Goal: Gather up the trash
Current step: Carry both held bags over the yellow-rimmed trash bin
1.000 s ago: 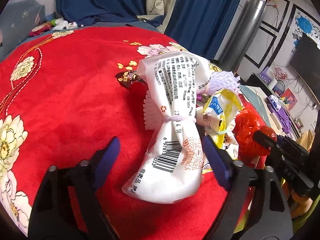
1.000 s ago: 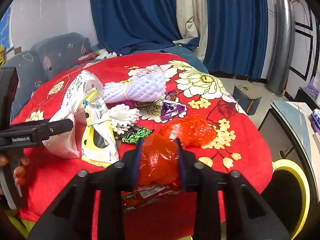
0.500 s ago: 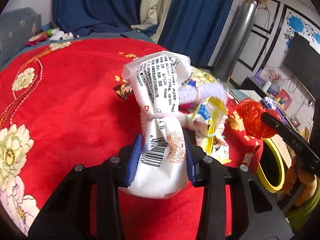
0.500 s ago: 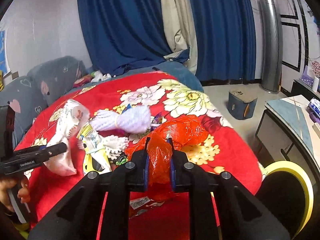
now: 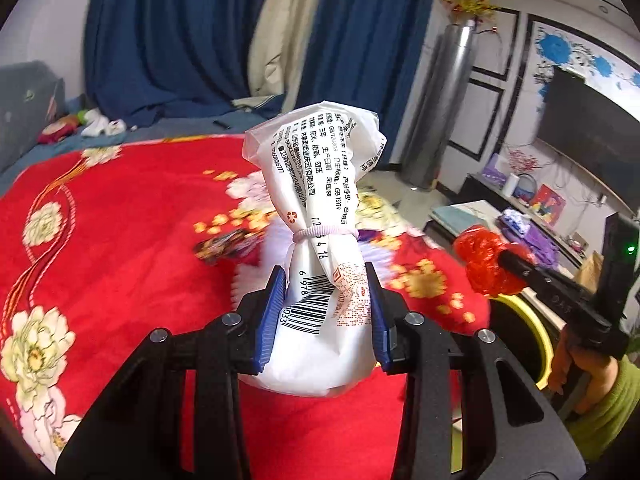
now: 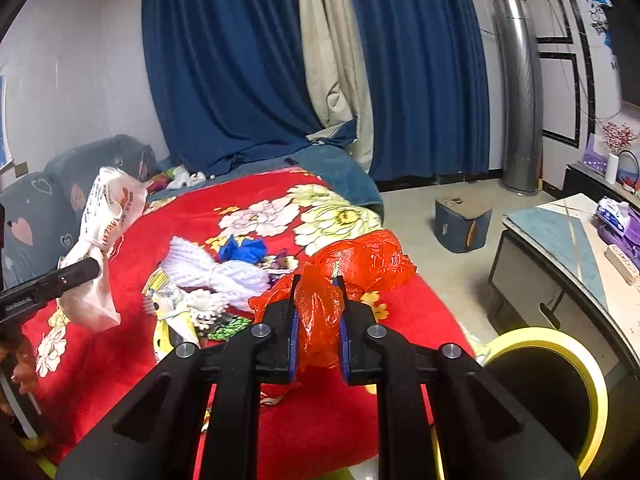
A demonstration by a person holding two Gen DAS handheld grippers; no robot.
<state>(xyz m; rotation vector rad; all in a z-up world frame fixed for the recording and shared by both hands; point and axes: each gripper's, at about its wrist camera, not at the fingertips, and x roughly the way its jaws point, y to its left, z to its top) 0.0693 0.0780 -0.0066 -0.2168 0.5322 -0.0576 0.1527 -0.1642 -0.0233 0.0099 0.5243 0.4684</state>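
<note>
Above the red floral blanket (image 5: 120,248), the left gripper (image 5: 326,312) pinches the lower half of a white printed bag (image 5: 320,240) (tied at its neck with a band), its blue pads pressed into both sides. The right gripper (image 6: 318,320), nearly closed, clamps a crumpled red plastic bag (image 6: 352,264) near the blanket's edge. More wrappers (image 6: 216,280) lie on the blanket; a yellow-rimmed bin (image 6: 560,384) stands just beside it.

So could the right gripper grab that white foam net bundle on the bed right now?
Probably not yet. The right gripper is already shut on the red plastic bag, so its jaws are full. The white foam net bundle lies uncovered on the red blanket, so the path looks free once the bag is dropped.
</note>
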